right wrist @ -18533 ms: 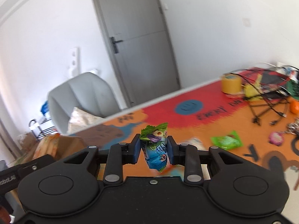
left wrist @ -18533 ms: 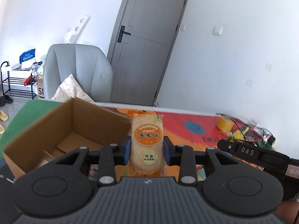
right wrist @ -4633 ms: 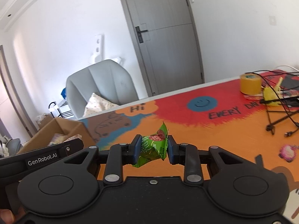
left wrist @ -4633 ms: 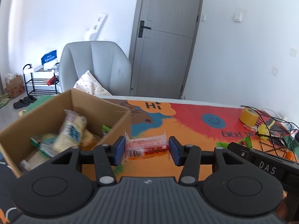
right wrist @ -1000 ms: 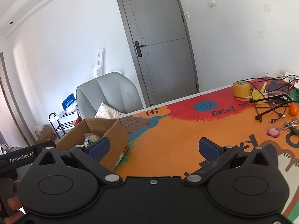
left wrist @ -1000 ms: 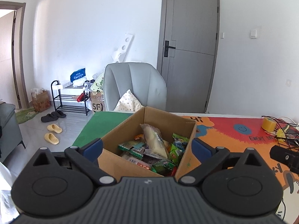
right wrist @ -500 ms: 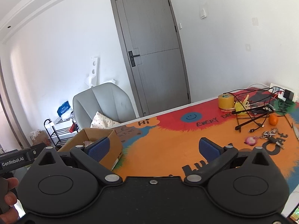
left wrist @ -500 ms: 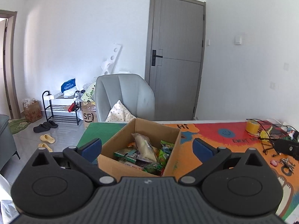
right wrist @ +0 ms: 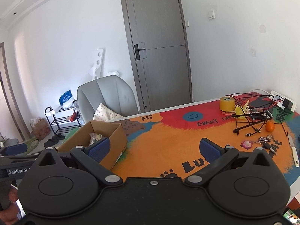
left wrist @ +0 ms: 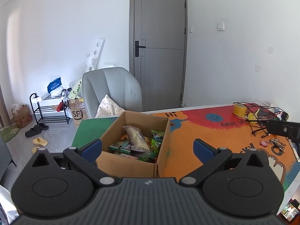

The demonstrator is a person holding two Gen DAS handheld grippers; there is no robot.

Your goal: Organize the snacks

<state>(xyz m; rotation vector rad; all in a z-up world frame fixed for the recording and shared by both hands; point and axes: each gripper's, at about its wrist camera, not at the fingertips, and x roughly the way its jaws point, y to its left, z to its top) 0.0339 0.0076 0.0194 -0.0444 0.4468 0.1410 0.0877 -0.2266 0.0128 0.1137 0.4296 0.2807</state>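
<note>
Both jaws spread, the left hand-held gripper (left wrist: 147,147) frames the snack-filled box (left wrist: 131,161); right hand-held gripper (right wrist: 153,149) spread, box (right wrist: 112,140) leftward.

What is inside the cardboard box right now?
The cardboard box holds a loose pile of snack packets: a pale long one on top, green and dark wrappers around it. Whatever lies beneath the pile is covered.

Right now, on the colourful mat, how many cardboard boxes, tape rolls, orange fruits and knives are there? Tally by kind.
Open brown cardboard box holding snack packets: 1
Yellow tape roll: 1
Small round orange fruit: 1
White-handled knife: 1
Total: 4
</note>
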